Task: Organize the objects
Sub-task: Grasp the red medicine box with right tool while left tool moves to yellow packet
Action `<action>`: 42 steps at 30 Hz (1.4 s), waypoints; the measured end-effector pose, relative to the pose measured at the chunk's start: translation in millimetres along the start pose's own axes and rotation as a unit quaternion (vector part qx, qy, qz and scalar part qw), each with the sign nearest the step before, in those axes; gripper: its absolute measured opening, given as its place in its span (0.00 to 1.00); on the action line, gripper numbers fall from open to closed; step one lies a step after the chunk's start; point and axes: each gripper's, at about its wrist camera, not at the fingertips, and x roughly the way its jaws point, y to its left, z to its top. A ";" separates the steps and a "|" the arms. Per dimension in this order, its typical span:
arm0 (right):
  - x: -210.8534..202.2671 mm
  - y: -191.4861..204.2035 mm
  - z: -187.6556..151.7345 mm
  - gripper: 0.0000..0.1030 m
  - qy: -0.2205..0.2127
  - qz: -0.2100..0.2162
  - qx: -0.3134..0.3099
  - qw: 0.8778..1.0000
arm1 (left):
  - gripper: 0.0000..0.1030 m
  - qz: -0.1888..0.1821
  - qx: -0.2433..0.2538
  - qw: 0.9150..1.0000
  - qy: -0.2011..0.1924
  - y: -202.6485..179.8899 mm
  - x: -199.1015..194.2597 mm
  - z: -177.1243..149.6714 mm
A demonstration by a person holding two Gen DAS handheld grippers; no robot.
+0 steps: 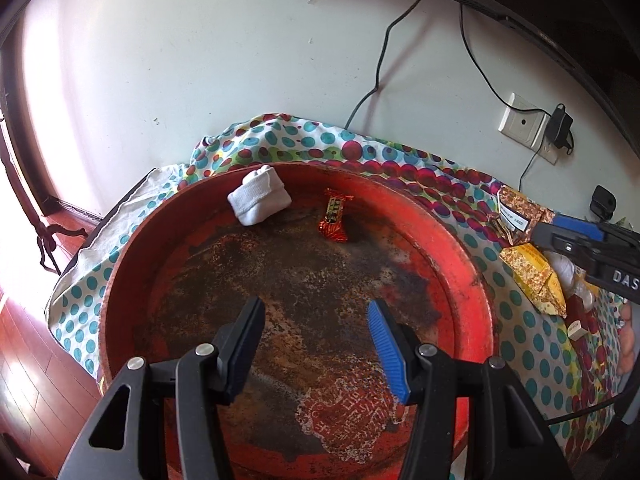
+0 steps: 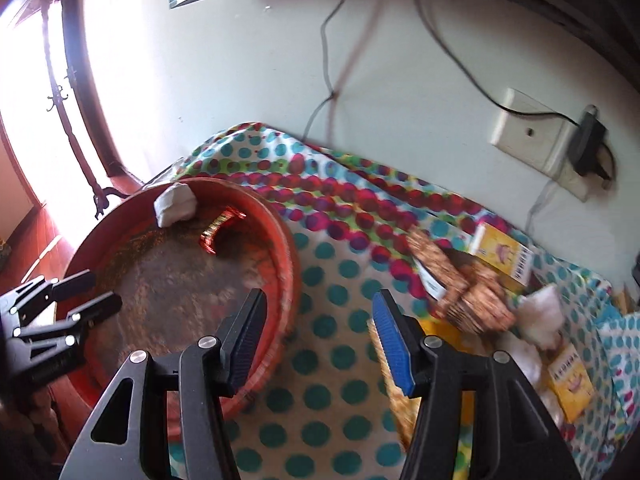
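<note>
**Two items in the basin, the pile yet to be fetched**

The sorting is judged to be partly done. A rolled white sock (image 1: 259,194) and a red-and-gold candy bar (image 1: 333,216) lie near the far wall of the red basin (image 1: 460,248), close to each other but apart. The rest of the objects are gathered on the polka-dot cloth (image 2: 320,280) covering the bench, to the right of the basin: a brown patterned packet (image 2: 452,292), a yellow box (image 2: 502,254) just behind it, a second yellow box (image 2: 570,380) nearer the camera, and something white and soft (image 2: 542,314) between them. That view is blurred, so finer detail cannot be read.

The left claw (image 1: 316,316) is held wide open over the basin floor, with nothing between its fingers. The right claw (image 2: 318,312) is likewise wide open and empty, poised above the cloth between the basin rim and the pile.

The next move is judged to fall to the right claw: a reach rightward to the pile, and a closing on one item, likely the brown packet as the nearest.

The basin is round, shallow, and heavily worn; its red coating is flaked away across the floor to a dark, rusty mottling, with the rim still bright.
</note>
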 end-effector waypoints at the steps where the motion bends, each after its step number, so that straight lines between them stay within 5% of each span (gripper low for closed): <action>1: -6.5 -14.3 -8.2 0.52 0.000 -0.010 0.010 1.000 | 0.54 0.000 0.005 1.000 0.000 -4.0 0.3 -0.9; 7: -38.7 -83.9 -78.3 0.52 0.024 -0.083 0.059 0.995 | 0.54 -0.022 0.043 0.999 -0.001 -33.4 0.0 -6.2; 14: -32.0 -123.6 -128.1 0.52 0.057 -0.098 0.117 0.987 | 0.54 -0.046 0.088 0.995 0.006 -66.8 2.2 -16.5; 31: 5.3 -144.9 -143.5 0.50 0.057 -0.088 0.174 0.979 | 0.55 -0.081 0.153 0.985 0.010 -111.8 4.6 -34.2; 38: 10.7 -146.5 -146.8 0.29 0.043 -0.086 0.155 0.983 | 0.58 -0.114 0.163 0.980 0.021 -133.5 11.1 -34.3; 42: 10.8 -147.0 -149.0 0.27 0.033 -0.105 0.137 0.984 | 0.60 -0.139 0.174 0.974 0.039 -159.0 20.6 -30.2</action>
